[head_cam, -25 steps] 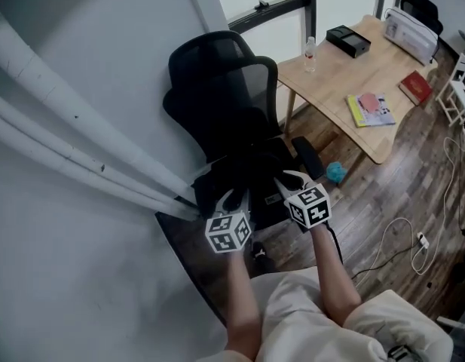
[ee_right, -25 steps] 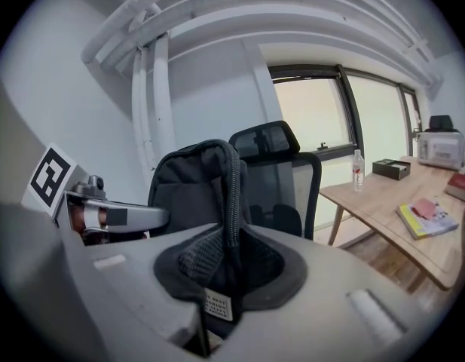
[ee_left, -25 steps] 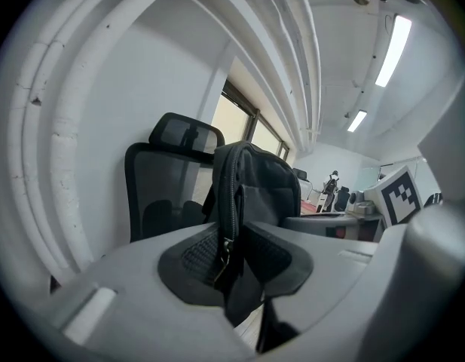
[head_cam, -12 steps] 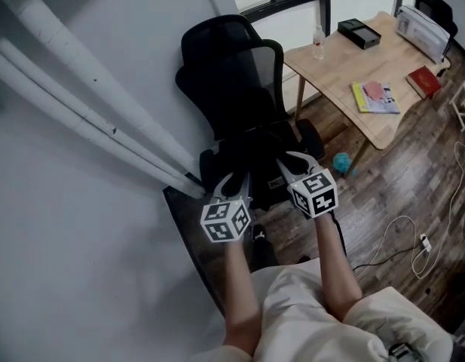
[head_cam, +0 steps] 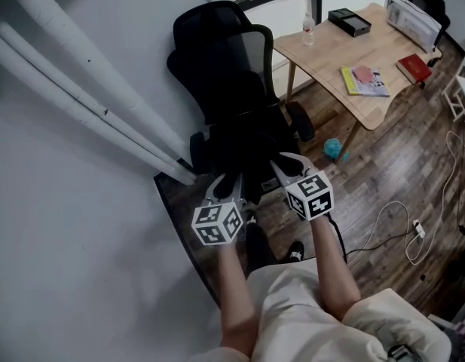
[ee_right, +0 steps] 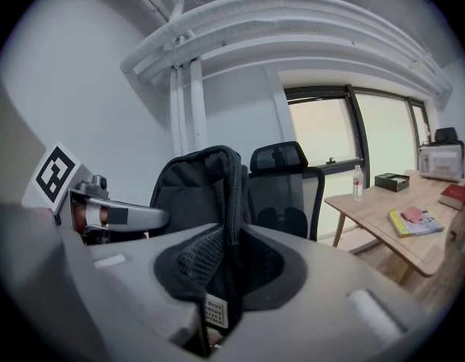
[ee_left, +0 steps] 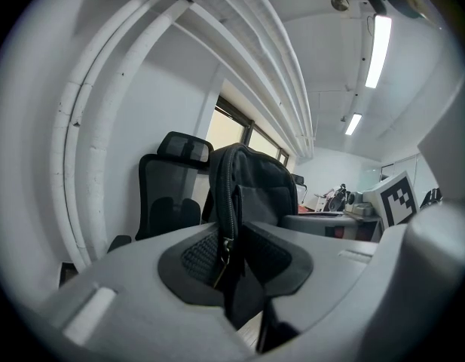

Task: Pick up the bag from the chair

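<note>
Both jaws are clenched on the black bag (ee_left: 256,194): the left gripper (ee_left: 230,266) on its zipper edge, the right gripper (ee_right: 215,277) by a small label. The bag hangs upright before the chair (head_cam: 223,59), over wood floor (head_cam: 383,179), beside a piped white wall (head_cam: 81,96) and a bench (head_cam: 345,51). It has drawn back from the backrest since a second ago. In the head view its outline (black on black) merges with the chair.

wooden table (head_cam: 330,51), bottle (head_cam: 308,31), black box (head_cam: 349,21), red book (head_cam: 414,68), maybe a magazine (head_cam: 364,80)

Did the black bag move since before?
Yes. The bag, gripped by the left gripper and right gripper, moved away from the chair, toward the person.
</note>
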Tool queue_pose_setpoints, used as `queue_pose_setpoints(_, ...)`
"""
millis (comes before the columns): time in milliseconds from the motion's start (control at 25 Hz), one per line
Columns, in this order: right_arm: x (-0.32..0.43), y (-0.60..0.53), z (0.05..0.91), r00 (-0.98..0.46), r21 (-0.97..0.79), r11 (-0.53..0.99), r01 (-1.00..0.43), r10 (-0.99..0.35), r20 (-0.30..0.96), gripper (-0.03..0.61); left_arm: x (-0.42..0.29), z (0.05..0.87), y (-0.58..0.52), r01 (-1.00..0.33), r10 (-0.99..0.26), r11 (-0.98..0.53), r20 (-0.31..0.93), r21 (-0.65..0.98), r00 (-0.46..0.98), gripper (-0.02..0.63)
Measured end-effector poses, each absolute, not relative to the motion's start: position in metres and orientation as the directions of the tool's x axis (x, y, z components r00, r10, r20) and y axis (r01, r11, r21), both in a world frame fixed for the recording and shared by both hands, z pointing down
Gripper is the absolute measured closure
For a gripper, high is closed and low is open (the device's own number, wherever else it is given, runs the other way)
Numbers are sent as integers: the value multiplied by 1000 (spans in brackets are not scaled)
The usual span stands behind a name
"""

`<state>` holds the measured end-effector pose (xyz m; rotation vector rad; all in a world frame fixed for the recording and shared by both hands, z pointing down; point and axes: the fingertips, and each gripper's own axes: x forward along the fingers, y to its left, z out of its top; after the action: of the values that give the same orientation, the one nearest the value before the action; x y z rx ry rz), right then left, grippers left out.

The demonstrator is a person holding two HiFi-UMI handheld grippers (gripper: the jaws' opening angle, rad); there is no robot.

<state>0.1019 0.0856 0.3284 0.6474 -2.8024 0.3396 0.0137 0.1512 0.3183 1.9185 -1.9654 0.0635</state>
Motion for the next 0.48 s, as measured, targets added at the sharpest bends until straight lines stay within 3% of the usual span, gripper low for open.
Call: queue_pose_setpoints(480,103,96,342,-884,-173,890,-423,-362,296,509,15,333,161,-964,-947,36,316,262,51,529)
